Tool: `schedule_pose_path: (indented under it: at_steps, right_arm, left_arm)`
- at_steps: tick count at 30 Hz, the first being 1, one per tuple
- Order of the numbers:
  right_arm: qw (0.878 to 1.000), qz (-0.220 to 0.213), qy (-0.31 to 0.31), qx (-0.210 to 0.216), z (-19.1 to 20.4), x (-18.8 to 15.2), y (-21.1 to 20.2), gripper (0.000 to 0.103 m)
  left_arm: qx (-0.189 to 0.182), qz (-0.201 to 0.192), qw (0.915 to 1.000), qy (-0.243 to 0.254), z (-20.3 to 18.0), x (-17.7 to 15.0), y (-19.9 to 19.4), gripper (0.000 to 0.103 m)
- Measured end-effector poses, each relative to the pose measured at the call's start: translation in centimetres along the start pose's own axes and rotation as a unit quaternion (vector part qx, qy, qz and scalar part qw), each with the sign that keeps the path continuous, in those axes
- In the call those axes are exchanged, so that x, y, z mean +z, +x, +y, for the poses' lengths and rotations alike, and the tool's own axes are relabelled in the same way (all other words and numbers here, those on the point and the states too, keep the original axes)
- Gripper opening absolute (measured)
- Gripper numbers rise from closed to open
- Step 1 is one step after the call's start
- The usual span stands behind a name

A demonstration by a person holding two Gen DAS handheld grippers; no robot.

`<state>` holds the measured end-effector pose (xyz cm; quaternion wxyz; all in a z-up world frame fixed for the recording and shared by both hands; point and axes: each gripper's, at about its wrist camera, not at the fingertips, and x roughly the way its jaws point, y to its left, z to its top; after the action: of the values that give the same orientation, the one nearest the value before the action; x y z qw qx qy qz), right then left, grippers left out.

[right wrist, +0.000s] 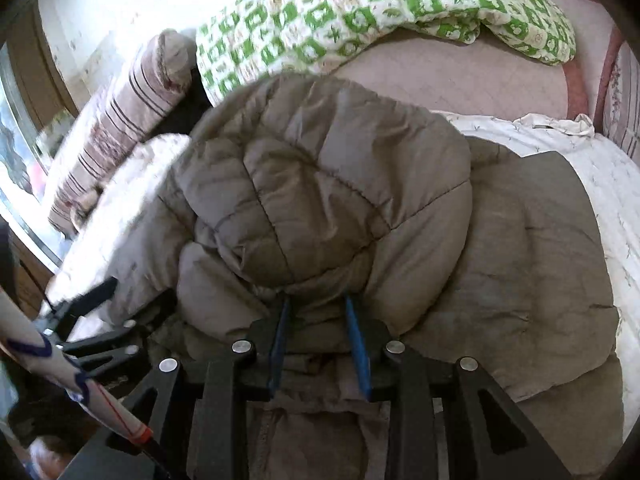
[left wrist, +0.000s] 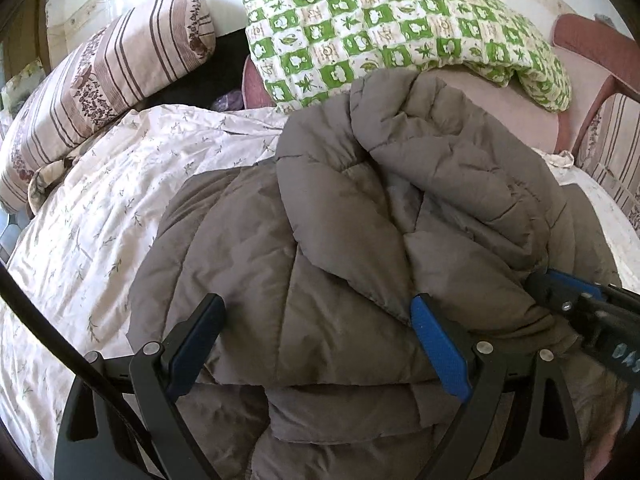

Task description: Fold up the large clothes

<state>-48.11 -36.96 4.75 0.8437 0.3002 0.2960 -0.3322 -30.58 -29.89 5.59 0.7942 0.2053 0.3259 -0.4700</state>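
While the left claw [left wrist: 316, 344] hangs wide open over the bed [left wrist: 80, 216], the left wrist view shows its two blue pads standing well apart above the near part of the grey coat [left wrist: 304, 240], neither pad pinching cloth. The coat lies spread on the white sheet, with a thick puffed fold heaped beyond the claw and toward its right. At that side the right claw [left wrist: 560, 292] reaches in under the edge of the heaped fold. Far beyond both, a green quilt [left wrist: 392, 24] and a striped pillow [left wrist: 108, 76] lie against the wall.

From the right wrist view, the right claw [right wrist: 318, 316] has its blue pads fairly close together, their tips buried under the rim of the hood-like bulge [right wrist: 328, 184] just ahead. Fabric sits between them, but whether the pads actually press on it cannot be told, since the tips are hidden. The bulk of the coat spreads out to this claw's right and ahead, over the sheet. The left claw [right wrist: 80, 312] appears blurred at the far left, beside a sleeve [right wrist: 48, 364].

By my judgement the step in hand is laying this upper part over the body. To do it well, the right claw should keep a firm bite on several layers at the rim, and the left should flatten the near panel, pressing air out so the padding lies square.
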Motion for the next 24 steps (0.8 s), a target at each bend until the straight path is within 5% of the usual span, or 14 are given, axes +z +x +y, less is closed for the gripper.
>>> schedule_pose_path:
  at_steps: [6, 16, 24]
  right_arm:
    - [0.998, -0.053, 0.036, -0.013, -2.4, 1.3, -3.2, 0.032]
    - [0.998, 0.014, 0.062, -0.028, -4.4, 0.6, 0.4, 0.032]
    - [0.998, -0.003, 0.06, -0.03, -3.9, 0.7, -0.6, 0.033]
  left_arm:
    - [0.003, -0.026, 0.9993, -0.026, 1.3, 0.6, -1.3, 0.093]
    - [0.018, 0.025, 0.9985, -0.044, 2.5, 0.1, 1.2, 0.094]
    - [0.013, 0.009, 0.9988, -0.046, 2.4, 0.1, 0.3, 0.093]
